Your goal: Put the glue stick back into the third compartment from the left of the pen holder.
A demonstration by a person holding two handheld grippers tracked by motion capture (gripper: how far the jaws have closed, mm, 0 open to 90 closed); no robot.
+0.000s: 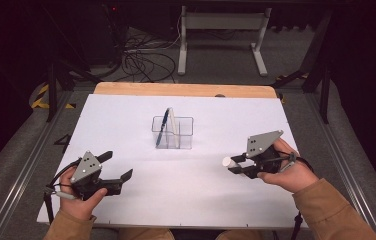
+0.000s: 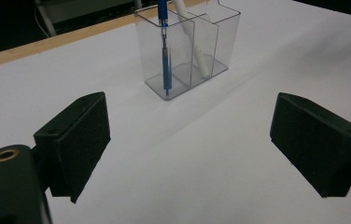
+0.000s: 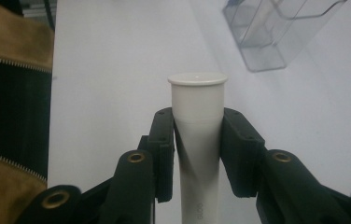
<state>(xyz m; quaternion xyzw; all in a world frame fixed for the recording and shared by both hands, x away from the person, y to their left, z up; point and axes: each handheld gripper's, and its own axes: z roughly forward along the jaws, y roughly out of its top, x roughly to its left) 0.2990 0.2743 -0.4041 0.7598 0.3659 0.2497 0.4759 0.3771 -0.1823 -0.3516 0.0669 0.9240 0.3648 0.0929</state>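
- While the left gripper (image 1: pixel 117 166) is held with jaws wide apart and nothing between them at the near left, a white tube (image 3: pixel 198 135) is clamped in the right gripper (image 3: pixel 198 140) at the near right.
- A clear organizer (image 1: pixel 173 132), with a blue pen (image 1: pixel 163 127) inside, is seen at the table's centre.

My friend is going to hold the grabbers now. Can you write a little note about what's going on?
Right tool: shut on the white plastic tube with a flat cap, held off the table, cap pointing toward the middle.
Left tool: open, holding nothing, low over the white table sheet and facing the clear plastic divided holder.
In the holder: a blue pen in one compartment and a white stick-shaped item leaning in the next.
Done: two items stowed, tube picked up.
Left: probably carry the tube to the holder and drop it into a compartment.
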